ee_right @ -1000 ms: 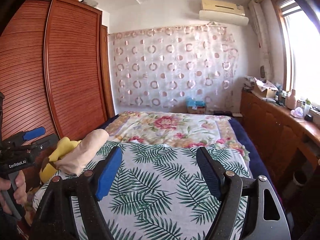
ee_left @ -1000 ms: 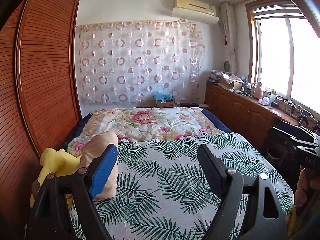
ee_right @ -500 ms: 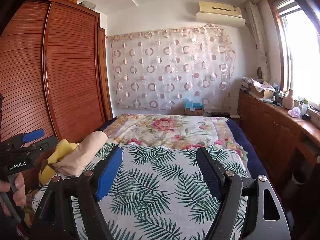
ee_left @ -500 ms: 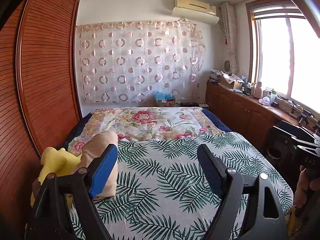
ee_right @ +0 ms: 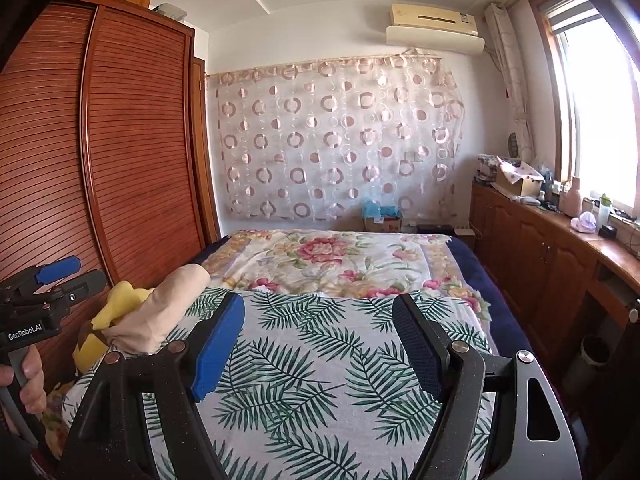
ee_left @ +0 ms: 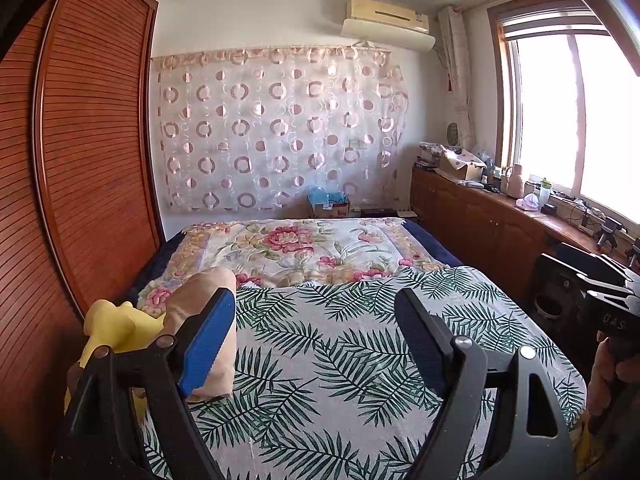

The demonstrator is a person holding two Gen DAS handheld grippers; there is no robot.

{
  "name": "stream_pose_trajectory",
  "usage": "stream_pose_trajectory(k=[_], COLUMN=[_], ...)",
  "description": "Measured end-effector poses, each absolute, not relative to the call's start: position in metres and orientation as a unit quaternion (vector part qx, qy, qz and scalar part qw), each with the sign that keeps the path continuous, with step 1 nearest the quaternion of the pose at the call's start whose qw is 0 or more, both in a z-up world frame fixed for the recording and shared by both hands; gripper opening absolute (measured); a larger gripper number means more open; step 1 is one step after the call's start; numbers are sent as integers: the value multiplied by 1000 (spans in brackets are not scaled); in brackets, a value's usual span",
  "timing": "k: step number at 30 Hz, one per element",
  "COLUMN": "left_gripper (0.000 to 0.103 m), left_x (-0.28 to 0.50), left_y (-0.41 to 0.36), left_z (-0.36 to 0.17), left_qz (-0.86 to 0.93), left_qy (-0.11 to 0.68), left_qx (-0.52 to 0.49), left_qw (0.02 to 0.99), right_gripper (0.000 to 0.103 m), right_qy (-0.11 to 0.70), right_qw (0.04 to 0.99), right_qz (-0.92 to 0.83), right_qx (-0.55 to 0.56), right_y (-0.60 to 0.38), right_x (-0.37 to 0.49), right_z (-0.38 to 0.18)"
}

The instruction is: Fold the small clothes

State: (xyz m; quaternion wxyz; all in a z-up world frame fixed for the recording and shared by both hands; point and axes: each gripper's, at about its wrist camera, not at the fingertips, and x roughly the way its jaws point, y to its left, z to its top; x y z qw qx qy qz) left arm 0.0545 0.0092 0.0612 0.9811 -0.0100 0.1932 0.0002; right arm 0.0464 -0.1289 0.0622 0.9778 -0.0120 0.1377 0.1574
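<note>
Both tongs, left (ee_left: 314, 340) and right (ee_right: 318, 344), are held wide open and empty over the bed (ee_left: 360, 344). The clothes (ee_left: 200, 320) are piled at its left edge by the wardrobe (ee_left: 88, 160); several layers could be pinched together, or the pile dragged off the edge.

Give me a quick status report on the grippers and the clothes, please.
Left gripper open, empty. Right gripper open, empty. Beige garment and yellow garment piled at bed's left edge, untouched. Nothing in the way.
</note>
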Motion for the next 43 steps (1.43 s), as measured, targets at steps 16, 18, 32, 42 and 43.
stream_pose_trajectory(k=[16, 18, 32, 42, 43], left_gripper=[82, 82, 82, 83, 83], left_x=[52, 52, 52, 52, 52], left_y=[10, 10, 10, 10, 10], left_z=[63, 63, 61, 60, 60], left_qz=[1, 0, 0, 0, 1], left_qy=[192, 191, 191, 190, 190], left_qx=[-10, -10, -10, -9, -9], left_qw=[981, 982, 982, 982, 982], right_gripper=[78, 78, 78, 78, 78], right_qy=[135, 135, 133, 132, 132], right_qw=[979, 979, 979, 979, 979], right_qz=[154, 154, 154, 154, 154], right_qx=[-13, -12, -11, -9, -9], right_y=[-133, -133, -135, -137, -137], right_x=[47, 47, 48, 50, 50], right_z=[63, 63, 64, 63, 63])
